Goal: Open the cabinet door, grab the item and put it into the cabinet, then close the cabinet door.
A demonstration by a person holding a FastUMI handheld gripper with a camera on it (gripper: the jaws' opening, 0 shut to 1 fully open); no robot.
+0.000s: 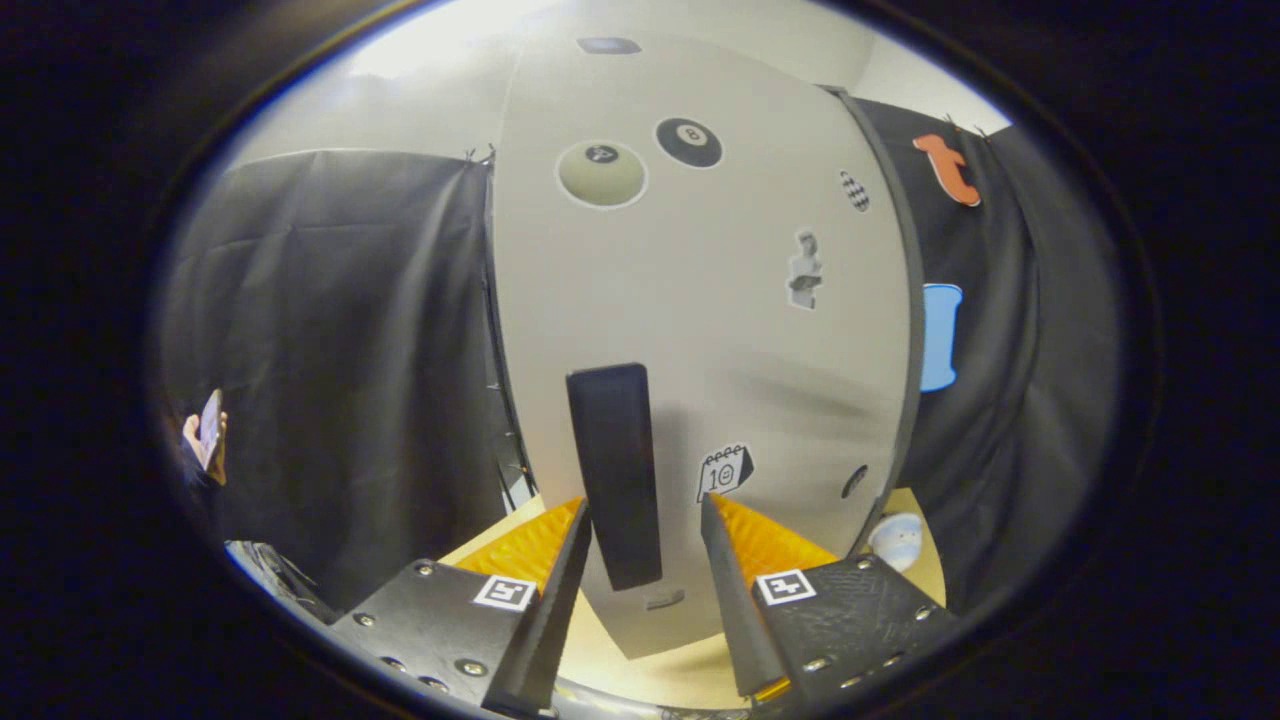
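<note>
A pale grey cabinet door with several stickers on it fills the space just ahead of me. Its black vertical handle stands between my two fingers, close to the left one. My gripper is open around the handle, with a clear gap on the right side. A small round whitish item lies on the tan tabletop to the right, just past the door's lower right edge.
Black cloth hangs on both sides of the cabinet. At the far left a person's hand holds a phone. The tabletop shows below the door and beside my fingers.
</note>
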